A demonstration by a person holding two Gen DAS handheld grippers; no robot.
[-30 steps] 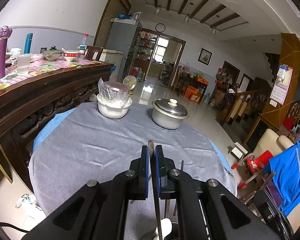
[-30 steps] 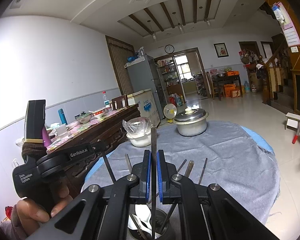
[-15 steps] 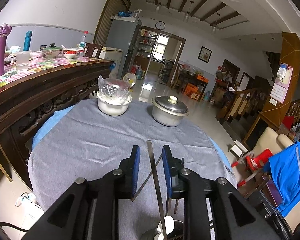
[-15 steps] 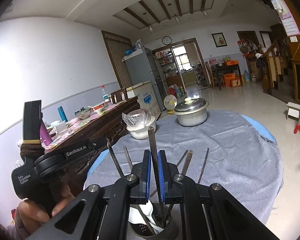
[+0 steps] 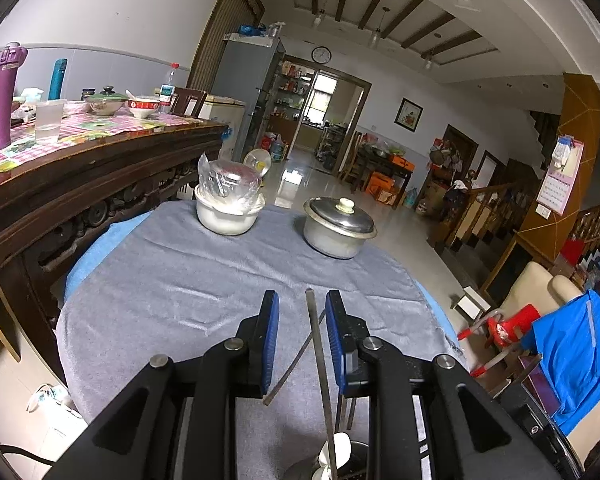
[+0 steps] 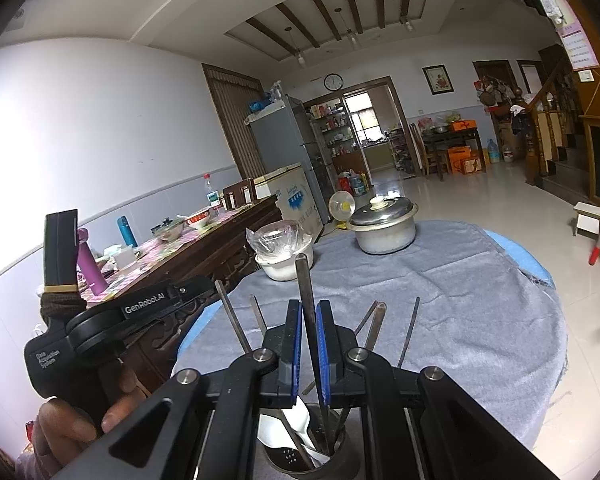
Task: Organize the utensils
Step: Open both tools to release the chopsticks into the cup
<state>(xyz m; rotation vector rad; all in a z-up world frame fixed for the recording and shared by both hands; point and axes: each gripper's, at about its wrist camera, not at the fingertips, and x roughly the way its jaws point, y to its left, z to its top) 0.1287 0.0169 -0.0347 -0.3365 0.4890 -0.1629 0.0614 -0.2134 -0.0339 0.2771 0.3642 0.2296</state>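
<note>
At the table's (image 6: 480, 300) near edge a metal utensil holder (image 6: 312, 456) holds chopsticks and a white spoon (image 6: 300, 424). The right gripper (image 6: 309, 344) pinches one upright chopstick (image 6: 305, 288) above it. The left gripper (image 5: 302, 340) stands narrowly parted, another chopstick (image 5: 318, 352) loose between its pads. At the far edge sit a white bowl (image 5: 226, 216) and a lidded pot (image 5: 336, 228).

Metal utensil holder (image 6: 300, 454): round perforated cup, upright near front edge of grey-clothed table (image 6: 460, 288), only rim and upper wall visible. Inside: white plastic spoon (image 6: 296, 424) leaning against wall, bowl end partly hidden. Several thin metal utensil handles (image 6: 236, 322) standing in cup, fanned outward, tilted left and right. One flat dark metal handle (image 6: 306, 292) near upright at centre, tallest, lower end down in cup.
</note>
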